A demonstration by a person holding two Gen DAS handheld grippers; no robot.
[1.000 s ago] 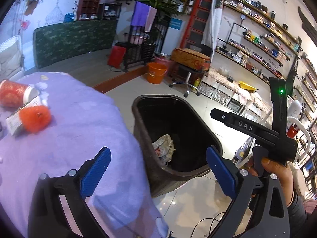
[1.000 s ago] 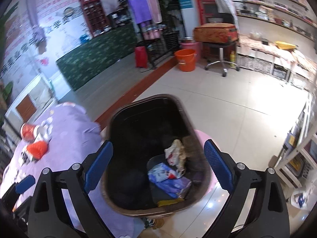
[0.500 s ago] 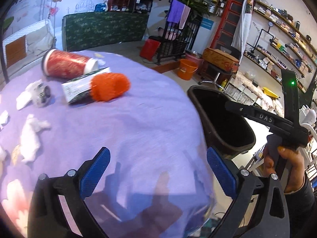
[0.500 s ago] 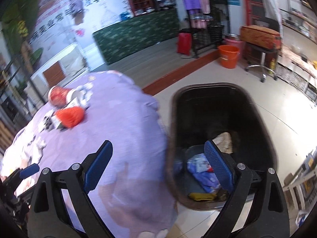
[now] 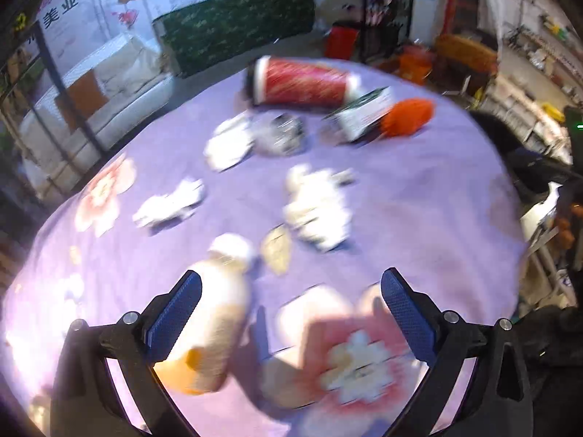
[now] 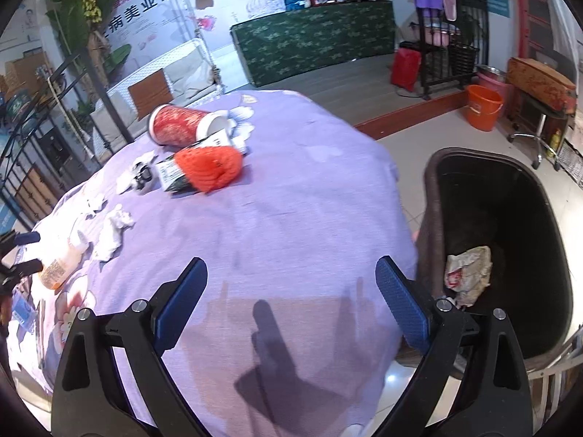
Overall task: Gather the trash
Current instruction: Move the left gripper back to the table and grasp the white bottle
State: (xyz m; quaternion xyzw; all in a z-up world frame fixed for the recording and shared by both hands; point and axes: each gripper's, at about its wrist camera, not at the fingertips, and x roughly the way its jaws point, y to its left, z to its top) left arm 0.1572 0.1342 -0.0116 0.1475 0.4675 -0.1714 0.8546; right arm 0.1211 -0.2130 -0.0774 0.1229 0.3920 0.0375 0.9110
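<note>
An orange bucket [image 6: 484,107] stands on the floor near a green-draped counter [image 6: 313,42] and a white swing bench [image 6: 171,80].

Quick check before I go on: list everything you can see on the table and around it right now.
Tablecloth: one, purple with flowers, covers table.
Red canister: one, lying at far side.
Orange yarn ball: one, on a green-white box.
Crumpled tissues: several, white, scattered left.
Bottle: one, cream-orange, lying by left gripper.
Bin: one, dark, beside table, crumpled wrapper inside.
Orange bucket: one, on floor.
Left gripper: open.
Right gripper: open, empty.
</note>
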